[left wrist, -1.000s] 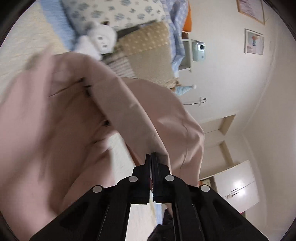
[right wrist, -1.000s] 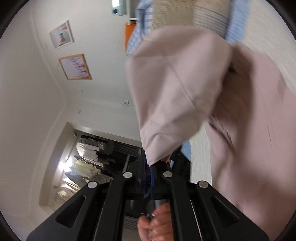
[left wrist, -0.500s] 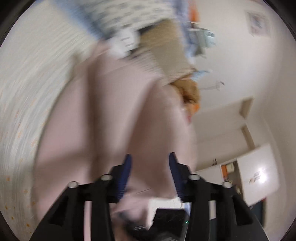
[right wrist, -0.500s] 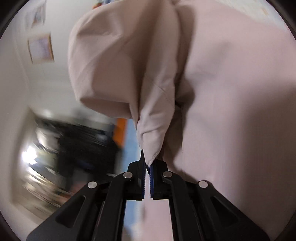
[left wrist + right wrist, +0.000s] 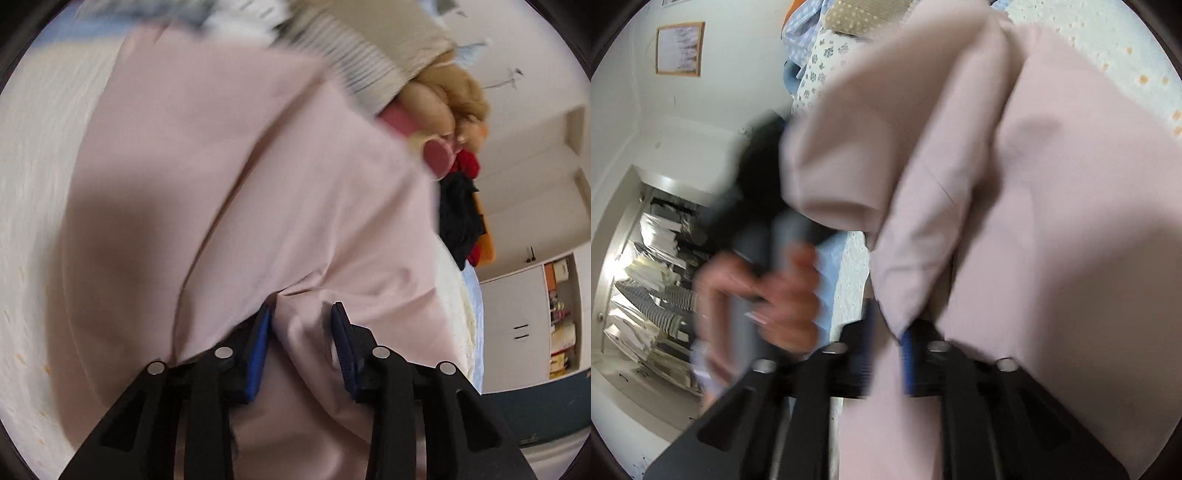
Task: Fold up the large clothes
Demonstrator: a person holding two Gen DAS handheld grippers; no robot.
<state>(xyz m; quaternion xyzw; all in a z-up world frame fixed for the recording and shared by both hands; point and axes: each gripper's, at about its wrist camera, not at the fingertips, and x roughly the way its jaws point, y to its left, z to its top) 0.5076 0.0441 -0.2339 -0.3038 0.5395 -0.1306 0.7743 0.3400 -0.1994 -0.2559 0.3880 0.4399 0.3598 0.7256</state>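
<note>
Pink garment (image 5: 258, 177) draped over the bed (image 5: 33, 184).
Left gripper (image 5: 301, 345) closing, cloth between spread jaws; right gripper (image 5: 888, 354) opening, fold between; plush toy (image 5: 447, 99) beyond garment.

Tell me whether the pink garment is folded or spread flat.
Folded over, loosely: the garment lies on the bed with one layer lapped across another along a diagonal edge, still rumpled.

We see a bedroom with pale walls (image 5: 701, 122). A bed (image 5: 33, 192) with a cream cover holds pillows (image 5: 827, 62) at its head. A framed picture (image 5: 679, 48) hangs on the wall, white cupboards (image 5: 517, 325) stand to one side, and an open, brightly lit closet (image 5: 646, 288) shows hanging clothes.
</note>
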